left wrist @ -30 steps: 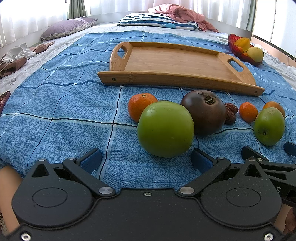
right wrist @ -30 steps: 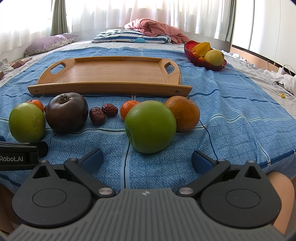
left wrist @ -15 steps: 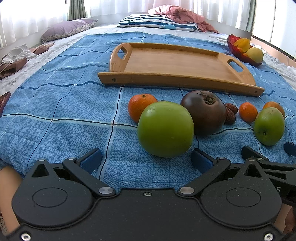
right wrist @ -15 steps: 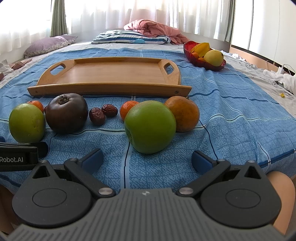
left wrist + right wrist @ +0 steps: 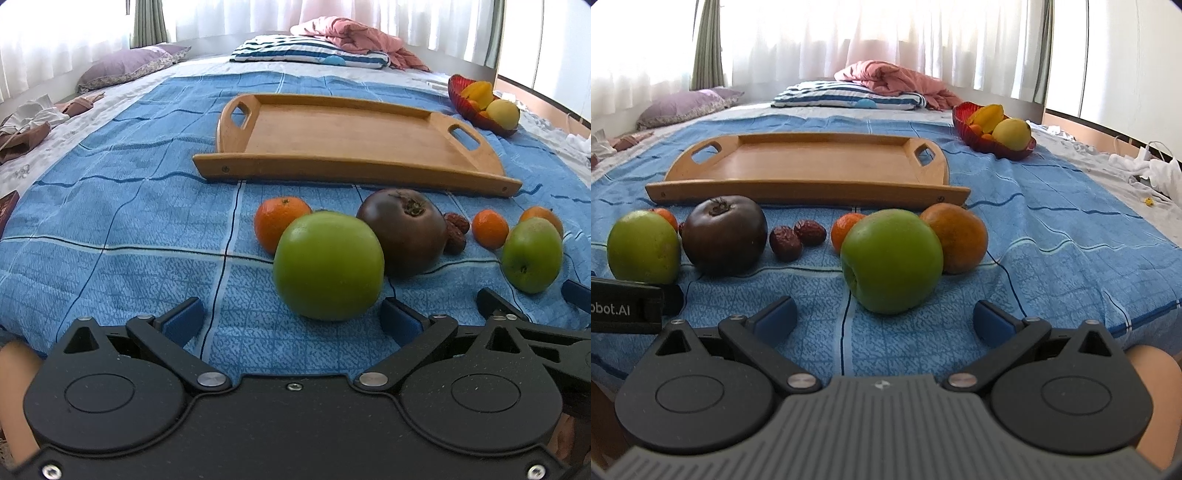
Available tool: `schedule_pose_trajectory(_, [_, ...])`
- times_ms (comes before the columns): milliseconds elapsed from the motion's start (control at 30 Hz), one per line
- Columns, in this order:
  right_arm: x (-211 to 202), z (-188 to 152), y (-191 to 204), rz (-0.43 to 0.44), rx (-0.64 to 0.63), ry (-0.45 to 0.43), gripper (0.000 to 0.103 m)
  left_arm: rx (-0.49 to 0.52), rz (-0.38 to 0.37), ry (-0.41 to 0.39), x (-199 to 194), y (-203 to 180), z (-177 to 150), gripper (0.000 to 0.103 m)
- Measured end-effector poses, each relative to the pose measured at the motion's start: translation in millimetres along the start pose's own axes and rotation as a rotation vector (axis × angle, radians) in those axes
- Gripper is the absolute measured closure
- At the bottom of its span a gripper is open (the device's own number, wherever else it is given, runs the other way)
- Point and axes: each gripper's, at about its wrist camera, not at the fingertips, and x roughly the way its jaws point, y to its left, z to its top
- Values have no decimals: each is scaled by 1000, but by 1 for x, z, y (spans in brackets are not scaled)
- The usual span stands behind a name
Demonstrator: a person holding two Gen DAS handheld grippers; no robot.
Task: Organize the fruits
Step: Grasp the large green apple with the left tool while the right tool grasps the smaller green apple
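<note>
L claw (image 5: 291, 319) closing round the near green apple (image 5: 328, 266), pads not touching yet. R claw (image 5: 884, 317) wide open, tray (image 5: 809, 192) empty — 1st pick starting.

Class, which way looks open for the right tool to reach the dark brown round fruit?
Probably none directly: the right tool faces a green apple, and the dark brown round fruit lies beyond the left tool, beside another green apple.

Bright daylight through blown-out sheer curtains (image 5: 886, 37) — soft shadows, fisheye-bowed edges, sharp focus throughout.
</note>
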Motion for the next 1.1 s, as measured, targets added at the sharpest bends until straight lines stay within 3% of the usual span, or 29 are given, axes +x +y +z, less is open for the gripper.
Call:
schedule_pose_trajectory(233, [-5,3,-1,7,-9,-55,1,17,-22,-29,-7,-1,3,17])
schedule_pose_trajectory(500, [-15,2,10,-13,-115,-151,6,12,-52,-105,-17,-5,4,28])
schedule_pose_trajectory(667, [-11,4,11,-14,-129,-143,13,22,-74,-130,-17,-9,5,32])
schedule_pose_trajectory(867, [-9,5,4,22,-73,-132,17,15,-72,-100,-9,-11,2,37])
schedule_pose_trajectory(1100, [-3,7,-2,22,-36,-111,30,-15,-80,-80,-3,-8,3,46])
